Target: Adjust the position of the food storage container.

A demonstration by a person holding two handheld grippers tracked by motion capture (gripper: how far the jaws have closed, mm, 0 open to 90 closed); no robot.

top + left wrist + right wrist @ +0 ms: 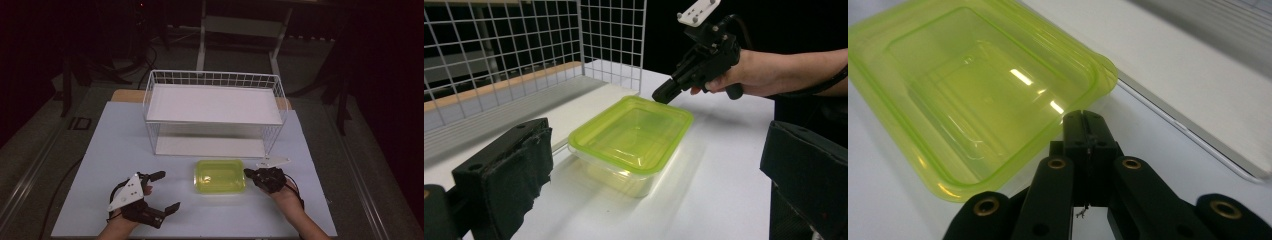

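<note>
Left gripper view: right gripper (663, 95) over container (631, 137).

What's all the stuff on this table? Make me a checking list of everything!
Surface: pale table, flat.
Job's things: green-lidded container, closed, in front of the white wire rack.
Clutter: nothing seen.
Grippers: left gripper jaws wide apart, holding nothing; right gripper jaws together, tip at the container's right edge.
Cables: black cable loops beside the left gripper.
Surroundings: dark room, grey floor.
</note>
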